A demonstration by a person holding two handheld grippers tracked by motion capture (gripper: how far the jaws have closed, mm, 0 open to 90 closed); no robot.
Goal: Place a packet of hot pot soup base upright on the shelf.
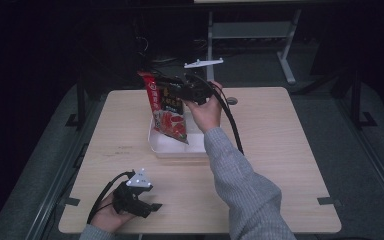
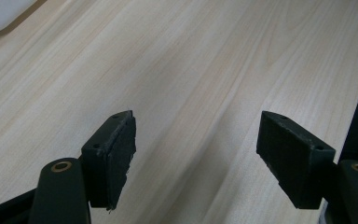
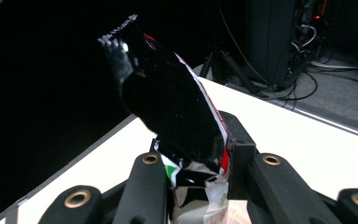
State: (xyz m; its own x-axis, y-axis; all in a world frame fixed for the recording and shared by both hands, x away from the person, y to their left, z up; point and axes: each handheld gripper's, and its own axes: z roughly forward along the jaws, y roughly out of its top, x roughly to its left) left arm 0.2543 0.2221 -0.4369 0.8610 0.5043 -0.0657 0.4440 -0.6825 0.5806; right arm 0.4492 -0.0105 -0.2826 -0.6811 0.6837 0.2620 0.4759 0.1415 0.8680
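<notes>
The right tool (image 1: 180, 92) is up above the white tray (image 1: 172, 146), jaws pinched on a red and black snack bag (image 1: 167, 112), which hangs with its lower end dipping toward the tray's floor. In the right gripper view the bag (image 3: 168, 107) is clamped near one end, the rest of it standing clear, likely so it can be guided in or out without snagging. Nearer the person than the tray, the left tool (image 1: 147, 206) rests low over the tabletop (image 1: 280, 150), jaws spread wide with nothing between them, seemingly parked out of the way.
</notes>
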